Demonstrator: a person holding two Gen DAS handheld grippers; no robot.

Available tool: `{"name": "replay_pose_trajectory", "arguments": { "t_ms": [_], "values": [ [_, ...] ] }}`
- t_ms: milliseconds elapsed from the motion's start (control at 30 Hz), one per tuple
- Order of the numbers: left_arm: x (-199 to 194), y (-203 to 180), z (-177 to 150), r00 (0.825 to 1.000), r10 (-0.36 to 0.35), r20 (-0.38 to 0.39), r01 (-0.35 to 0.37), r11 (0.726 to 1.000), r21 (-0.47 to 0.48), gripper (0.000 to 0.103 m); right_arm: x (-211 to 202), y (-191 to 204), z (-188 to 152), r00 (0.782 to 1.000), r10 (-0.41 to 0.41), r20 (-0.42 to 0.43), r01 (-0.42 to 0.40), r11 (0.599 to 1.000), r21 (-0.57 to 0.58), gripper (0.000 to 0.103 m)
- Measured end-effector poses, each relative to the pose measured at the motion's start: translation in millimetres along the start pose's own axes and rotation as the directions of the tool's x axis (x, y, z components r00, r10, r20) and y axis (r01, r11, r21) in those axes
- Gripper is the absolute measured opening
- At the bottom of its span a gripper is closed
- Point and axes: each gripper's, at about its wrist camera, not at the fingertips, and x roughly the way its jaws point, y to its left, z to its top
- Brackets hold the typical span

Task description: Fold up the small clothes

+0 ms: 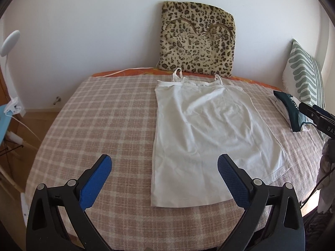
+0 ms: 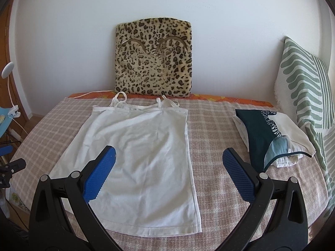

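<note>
Your left claw [image 1: 164, 164] hung released over the bed [image 1: 104, 115], its checked blanket running to a white wall [image 1: 83, 21]. The top [image 2: 136, 152] lay flat mid-bed below a leopard cushion [image 2: 153, 59]. Your right claw [image 2: 168, 159] gaped beside folded clothes [image 2: 270, 133] and a striped pillow [image 2: 303, 83].

My left view's edge crops the dark-teal-and-white folded clothes pile [image 1: 289, 113]; the green-striped white pillow [image 2: 303, 87] runs off both views.

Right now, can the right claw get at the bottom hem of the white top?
Probably yes. The right claw is open, hanging over the white top, which lies flat on the checked blanket; nothing covers its hem.
</note>
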Motion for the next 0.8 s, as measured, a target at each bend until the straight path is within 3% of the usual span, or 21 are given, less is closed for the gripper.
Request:
{"name": "replay_pose_trajectory", "arguments": {
  "t_ms": [133,233,300,500,667,700,767,800],
  "values": [
    [9.0,22.5,-11.9,0.992,-0.122,-0.011,0.121,0.989,-0.089,0.086,6.9,9.5,0.7,1.000,0.003,-0.007,-0.003,1.000,-0.016,0.103],
    [24.0,31.3,-22.2,0.984,-0.154,-0.087,0.141,0.981,-0.137,0.081,11.7,15.4,2.5,1.000,0.026,-0.012,-0.027,0.999,-0.024,0.103],
    [33.2,31.9,-31.0,0.974,-0.177,-0.142,0.158,0.978,-0.135,0.070,15.6,21.2,3.6,0.999,0.040,-0.017,-0.041,0.999,-0.035,0.103],
    [56.0,29.5,-54.5,0.949,-0.174,-0.265,0.164,0.985,-0.060,0.069,29.2,40.2,5.0,0.988,0.155,-0.013,-0.155,0.987,-0.031,0.103],
    [60.3,33.1,-60.2,0.942,-0.190,-0.278,0.173,0.981,-0.085,0.068,52.3,64.6,10.2,0.974,0.215,-0.066,-0.218,0.975,-0.035,0.103],
    [61.0,33.9,-59.5,0.943,-0.190,-0.274,0.174,0.981,-0.082,0.065,57.9,69.0,12.3,0.971,0.227,-0.081,-0.230,0.973,-0.033,0.103],
    [63.9,36.4,-57.8,0.940,-0.209,-0.271,0.193,0.977,-0.086,0.044,70.4,76.7,18.4,0.962,0.247,-0.115,-0.251,0.968,-0.026,0.103],
    [66.1,37.9,-57.2,0.937,-0.218,-0.272,0.199,0.975,-0.095,0.041,77.9,79.6,22.2,0.956,0.259,-0.136,-0.263,0.965,-0.017,0.103]
  ]
}}
